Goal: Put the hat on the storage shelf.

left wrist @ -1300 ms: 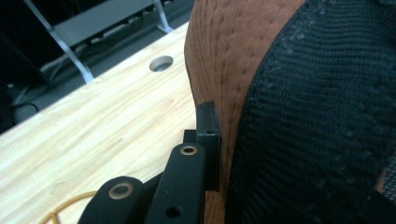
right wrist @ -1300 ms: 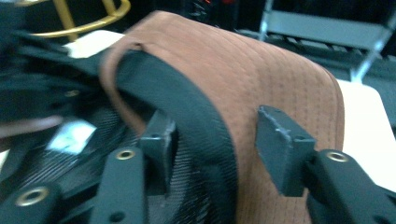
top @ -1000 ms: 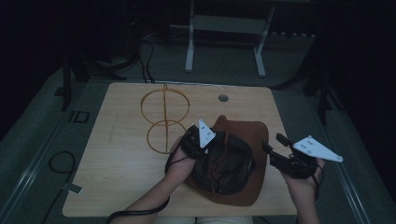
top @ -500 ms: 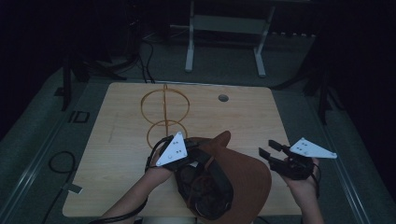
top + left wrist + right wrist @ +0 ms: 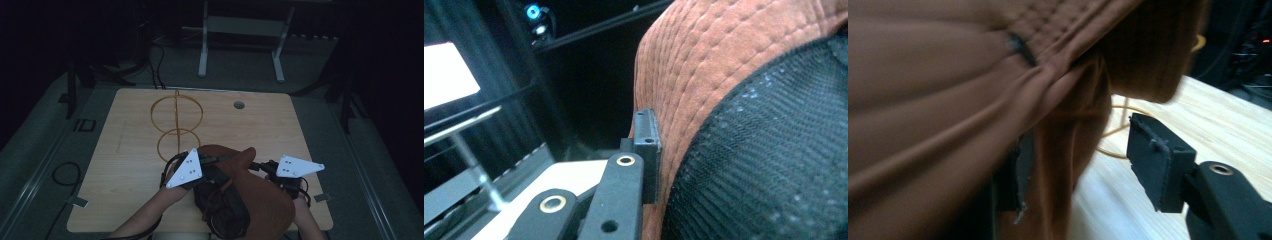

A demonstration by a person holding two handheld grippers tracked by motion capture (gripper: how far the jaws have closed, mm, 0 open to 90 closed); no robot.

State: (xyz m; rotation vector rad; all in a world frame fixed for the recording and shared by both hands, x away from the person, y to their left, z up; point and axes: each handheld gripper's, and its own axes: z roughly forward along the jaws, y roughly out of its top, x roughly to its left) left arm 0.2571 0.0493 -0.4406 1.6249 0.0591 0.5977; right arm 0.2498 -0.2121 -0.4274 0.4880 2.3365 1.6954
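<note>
high view: one brown hat (image 5: pixel 260 200) lies at the lower middle of the frame, near the front edge of the one wooden table (image 5: pixel 125 150), its dark mesh lining (image 5: pixel 225 210) turned up.
left gripper (image 5: pixel 202 167): at the hat's left rim, lower centre-left of the frame; in the left gripper view one black jaw lies flat against the stitched brim (image 5: pixel 684 65), the other is hidden behind the fabric, so it appears clenched on the brim.
right gripper (image 5: pixel 262 167): at the hat's upper right rim; in the right gripper view its jaws stand apart, with a fold of brown cloth (image 5: pixel 1063 150) against the left one and a clear gap to the right pad (image 5: pixel 1155 160); released, not yet clamping.
key relation: the hat's long axis runs from the upper middle toward the lower right of the high view; the cloth sits to the left within the right jaws, so closing them would likely catch that fold.
nearer hand: both touch or adjoin the hat; the left has the firmer hold.
wire stand (image 5: pixel 176 122): one, made of two golden rings on a post, just above the hat in the frame.
count: two grippers, one hat, one stand, one table.
</note>
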